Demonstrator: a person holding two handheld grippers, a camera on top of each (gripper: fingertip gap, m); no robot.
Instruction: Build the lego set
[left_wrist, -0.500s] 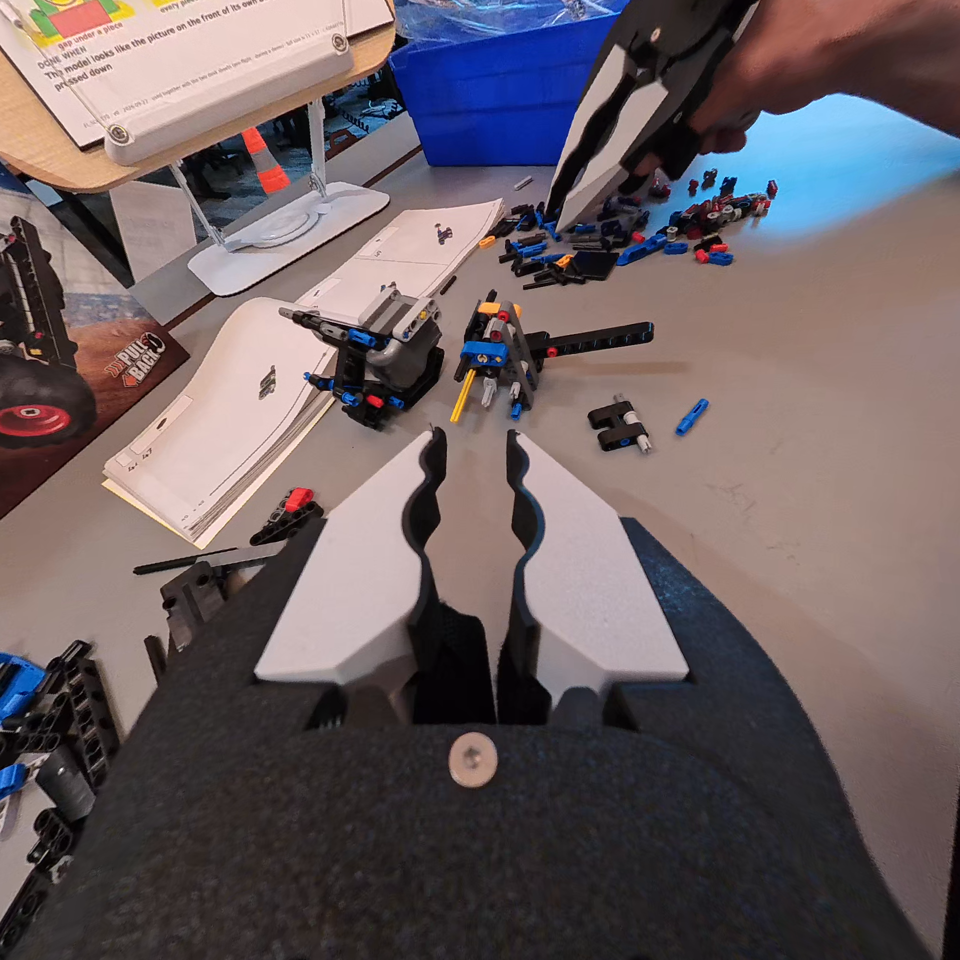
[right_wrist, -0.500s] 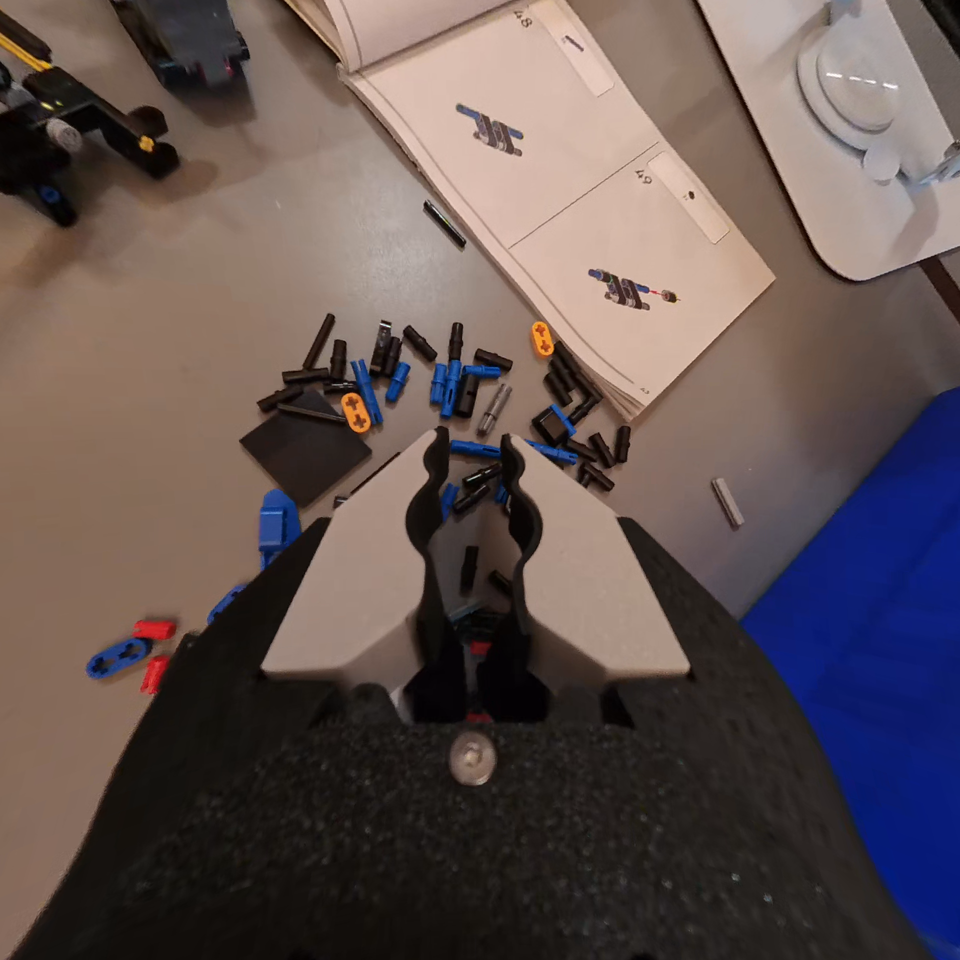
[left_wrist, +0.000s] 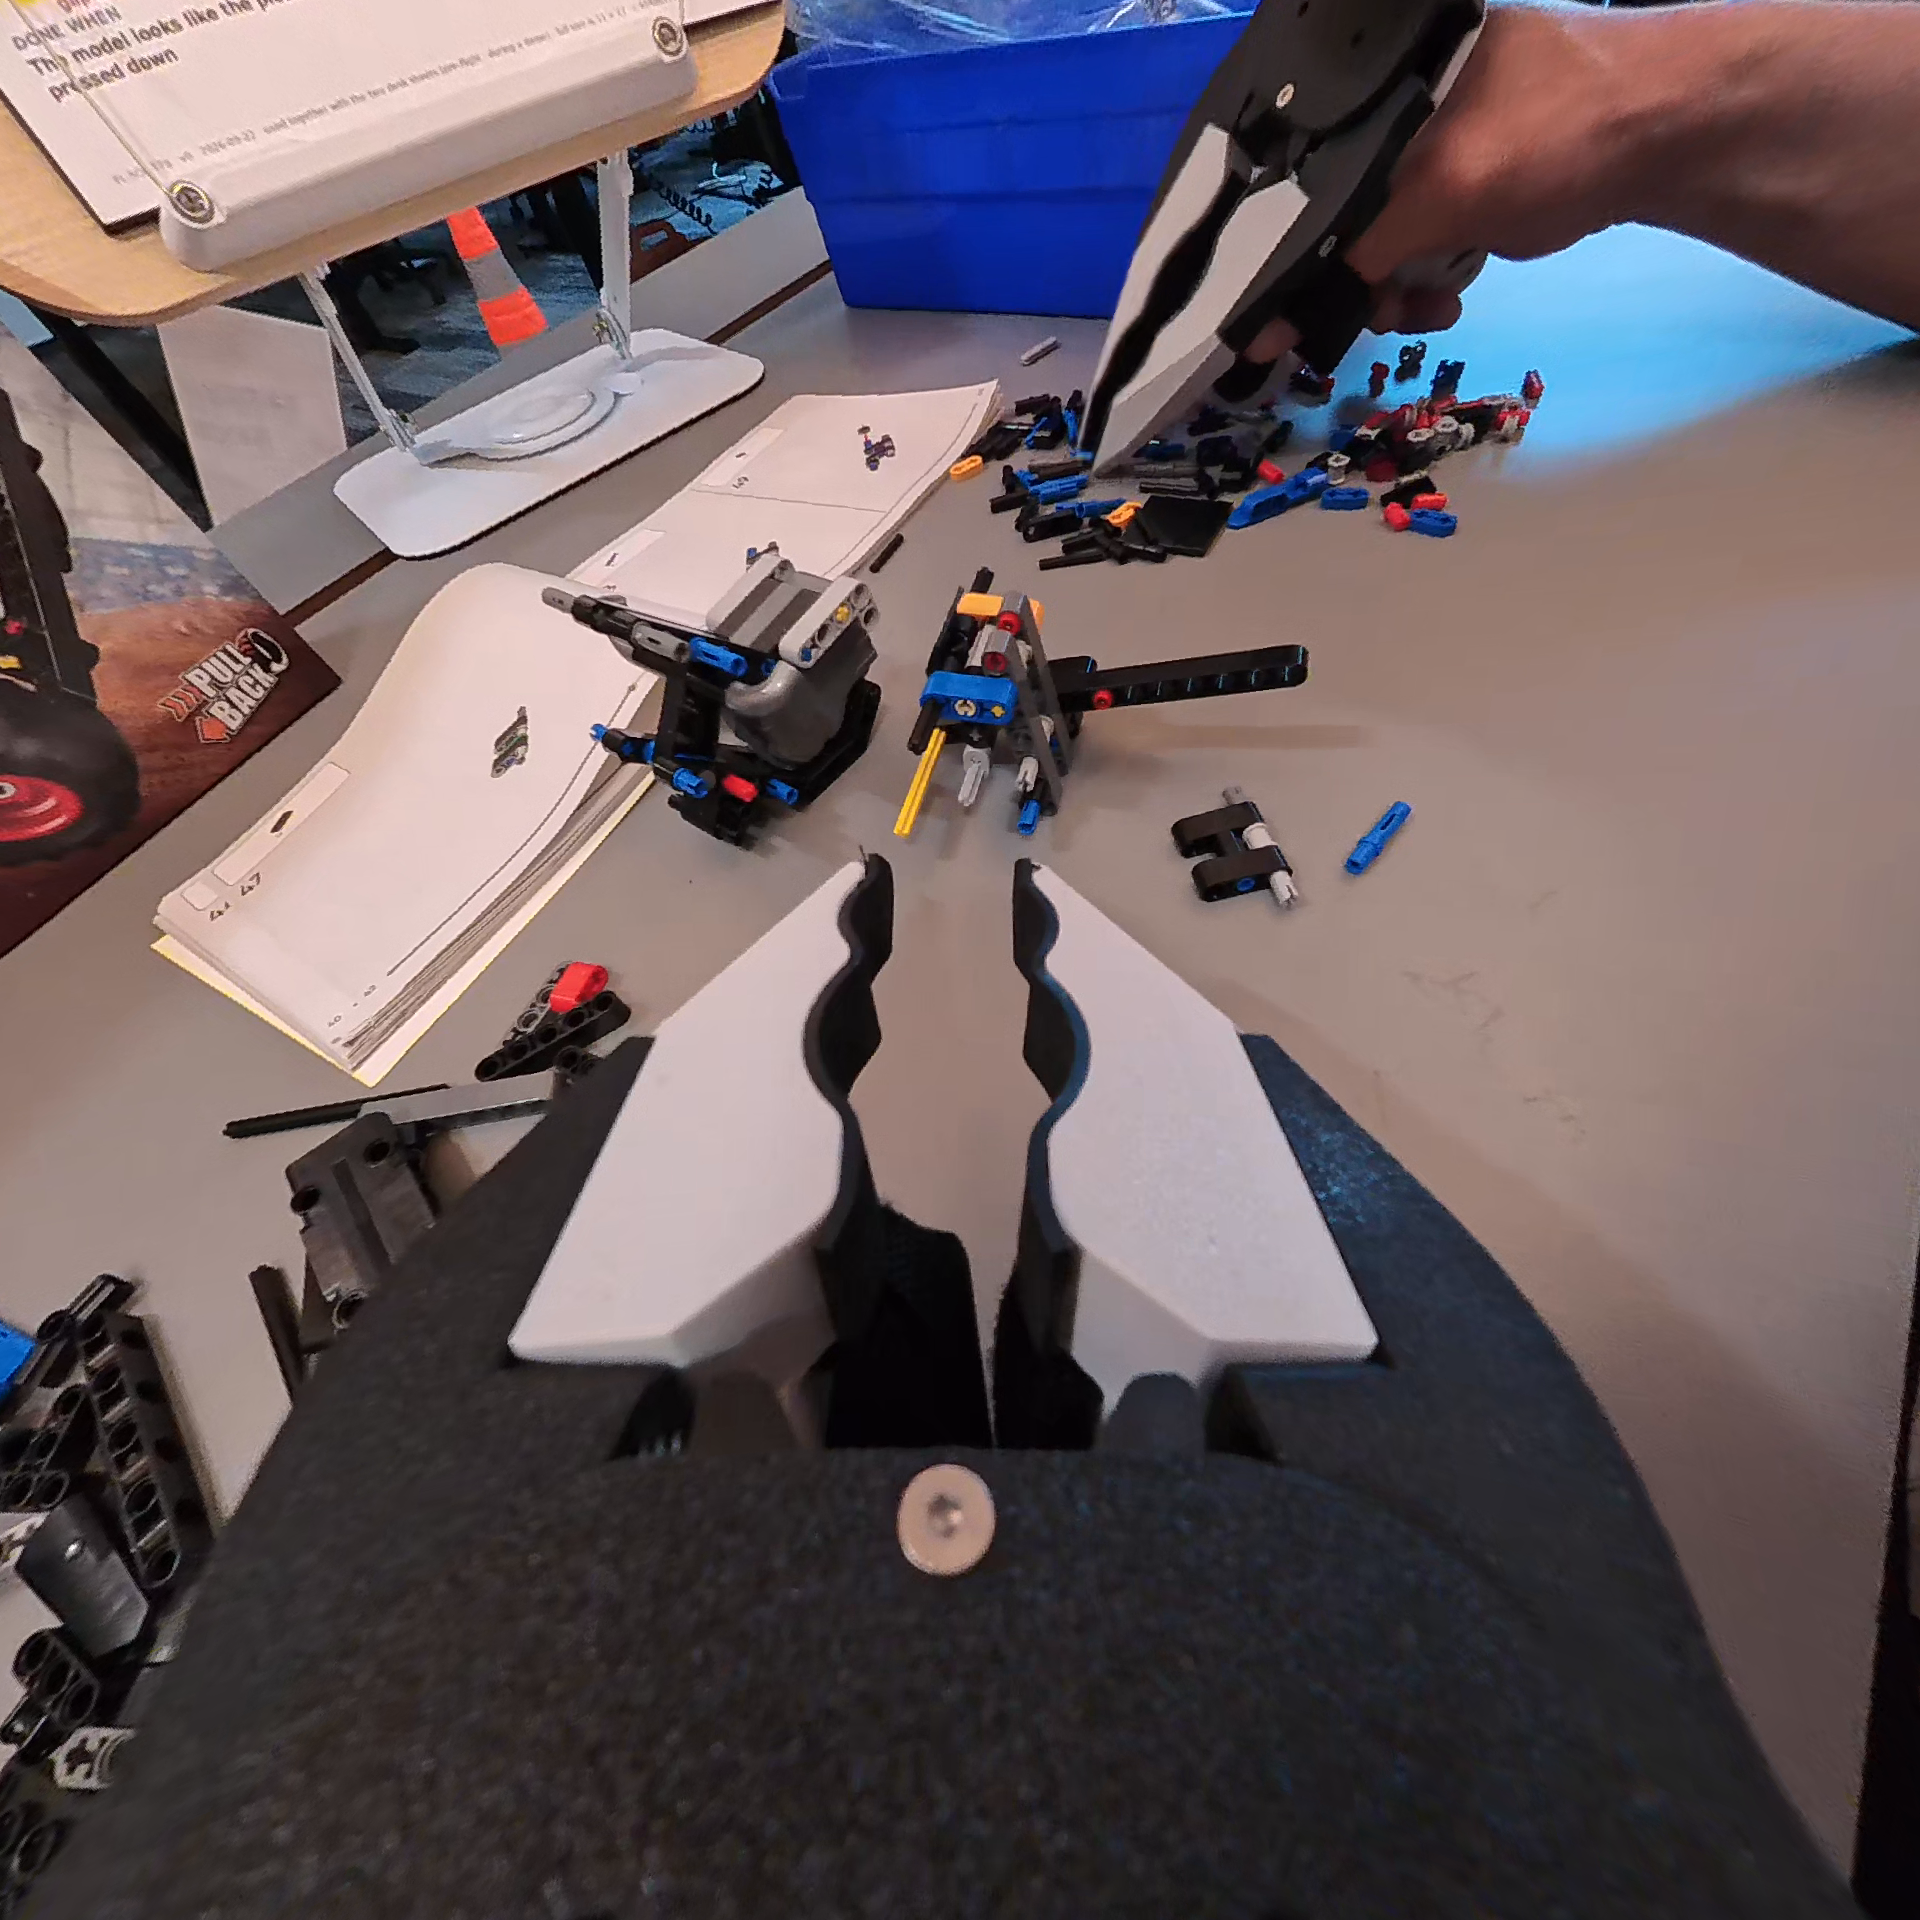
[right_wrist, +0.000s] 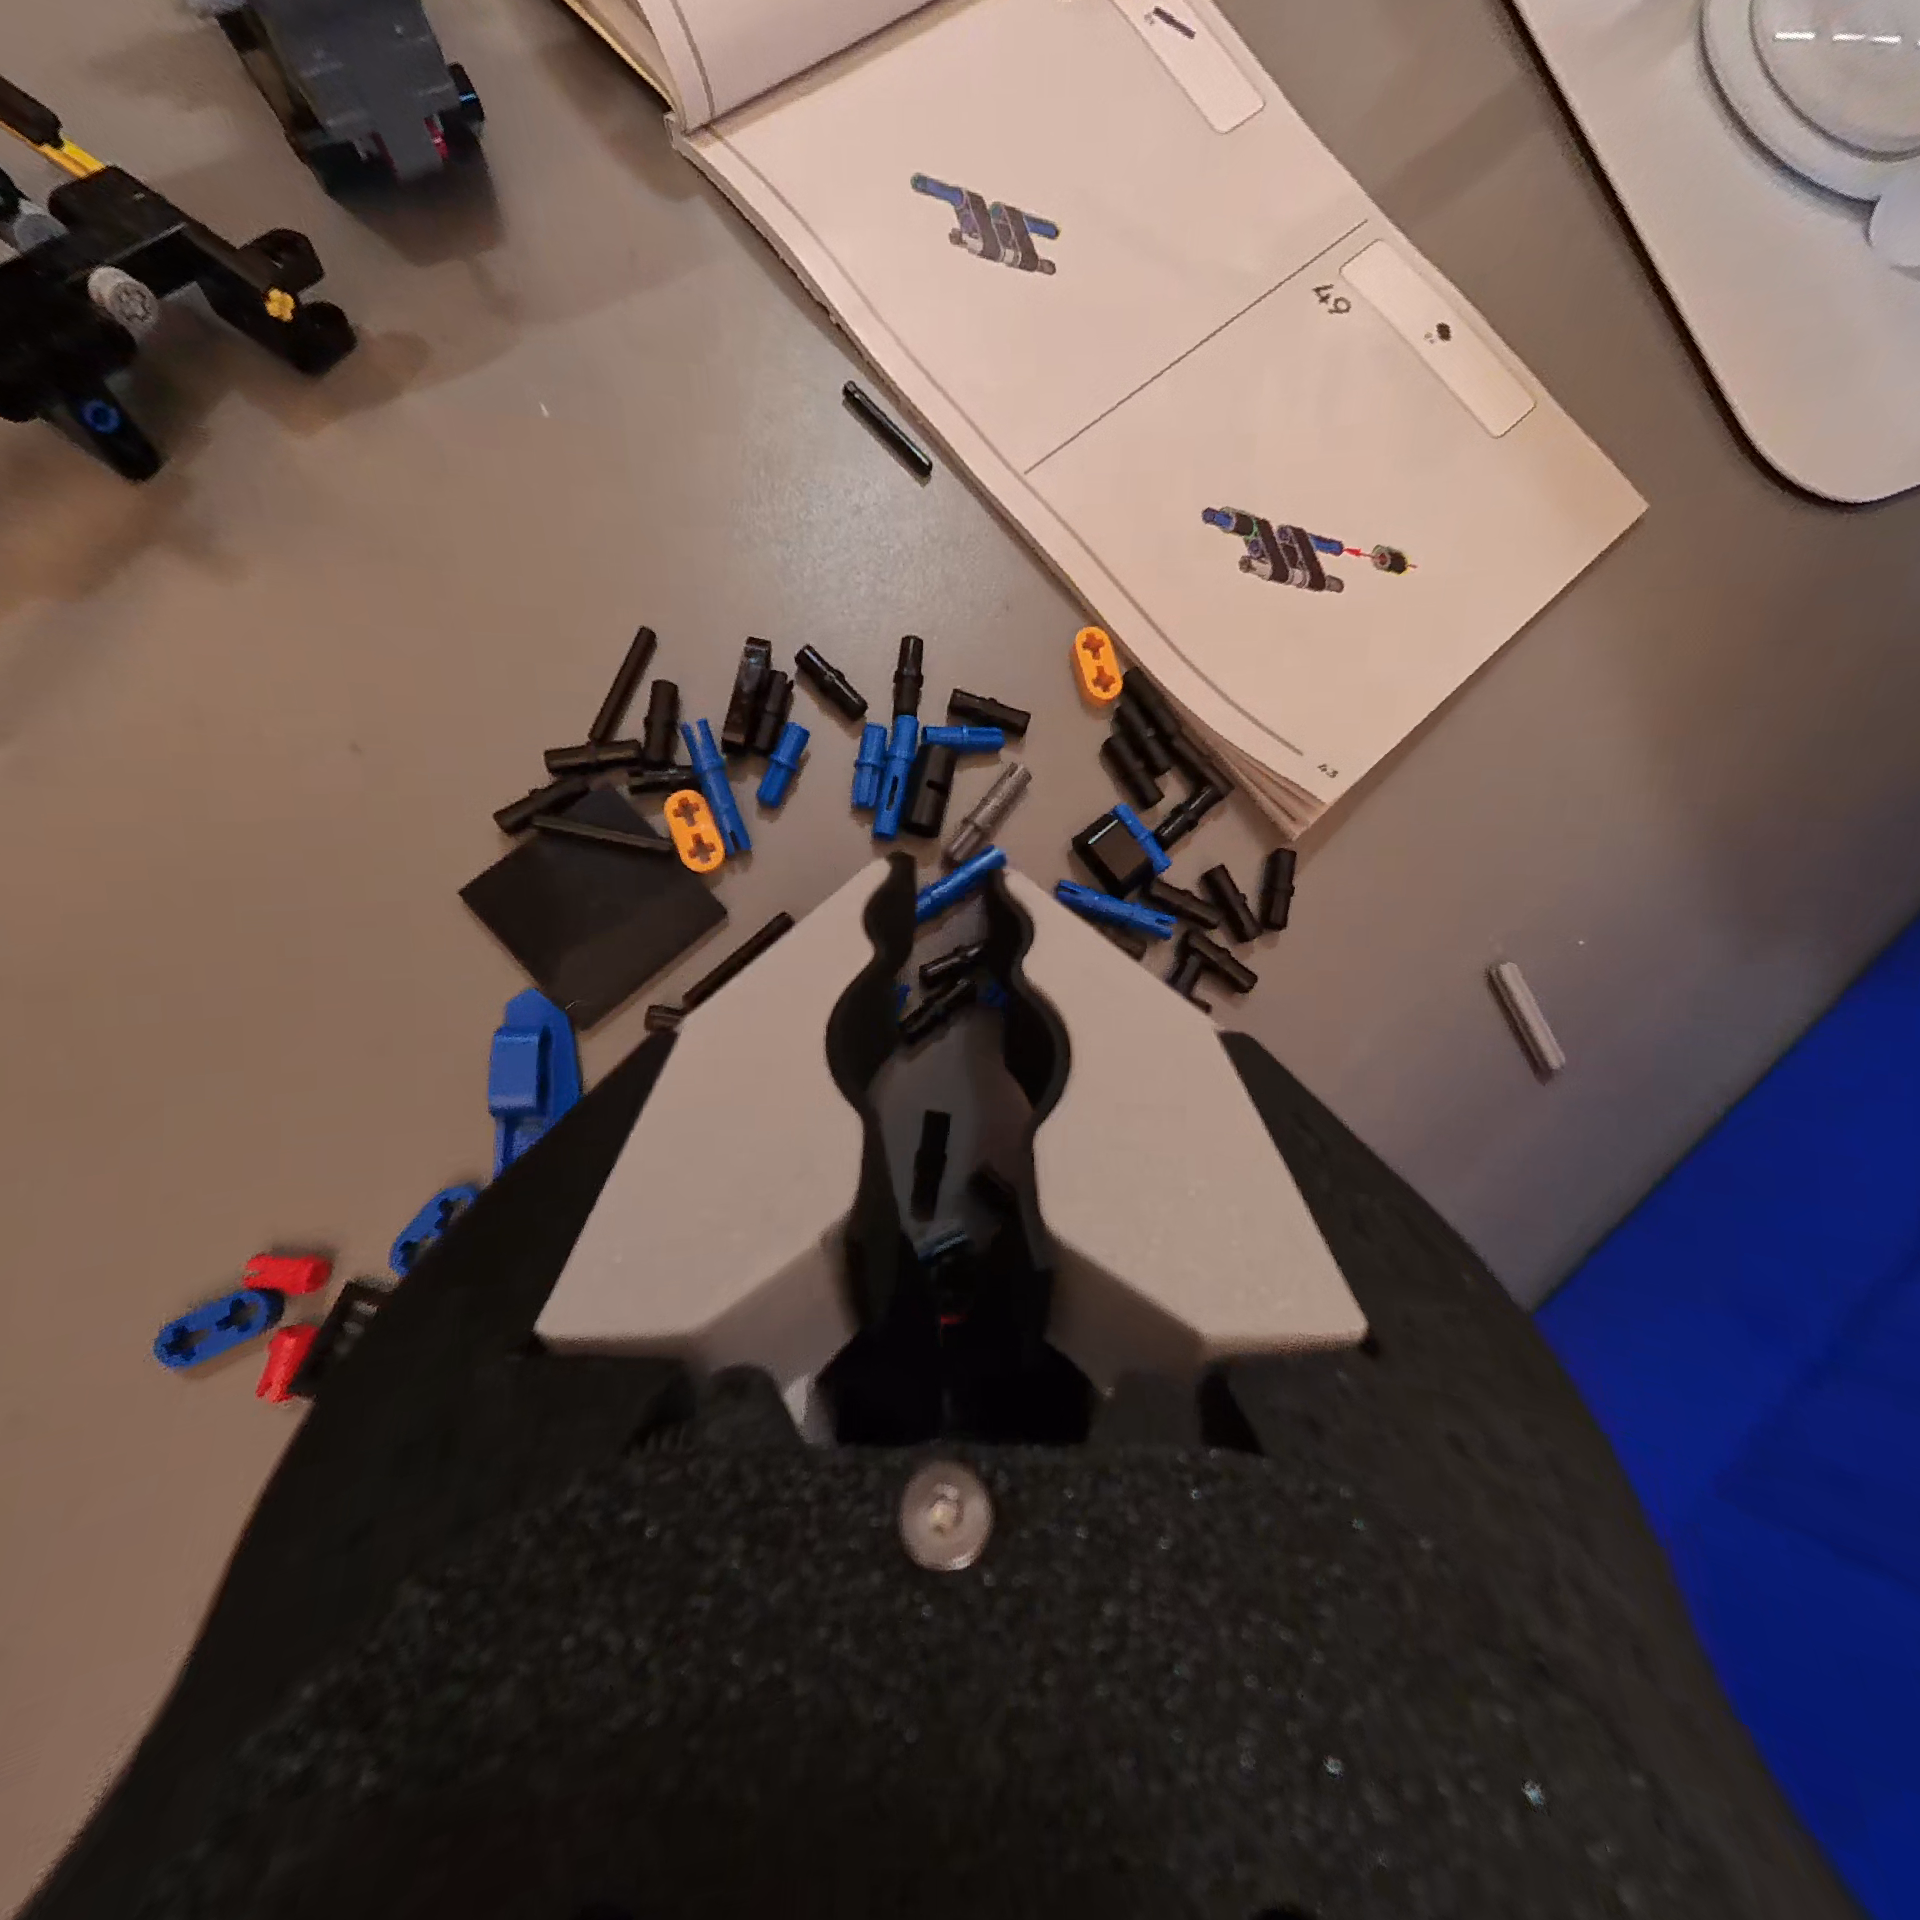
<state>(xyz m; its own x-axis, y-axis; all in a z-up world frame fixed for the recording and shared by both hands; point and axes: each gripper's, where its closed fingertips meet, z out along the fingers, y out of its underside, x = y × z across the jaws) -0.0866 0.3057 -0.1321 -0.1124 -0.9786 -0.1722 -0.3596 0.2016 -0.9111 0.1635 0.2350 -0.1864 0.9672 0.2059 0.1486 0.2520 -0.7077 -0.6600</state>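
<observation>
Blue pin (right_wrist: 958, 884) lies slantwise between the nearly closed right gripper (right_wrist: 945, 873) tips; left gripper (left_wrist: 951, 868) gapes.

Both grippers are showing the same build: the left gripper (left_wrist: 951, 883) and right gripper (right_wrist: 945, 873) are having pale grey fingers with wavy black inner pads, a rough black body, and one silver screw (left_wrist: 945, 1519) behind the fingers.
</observation>
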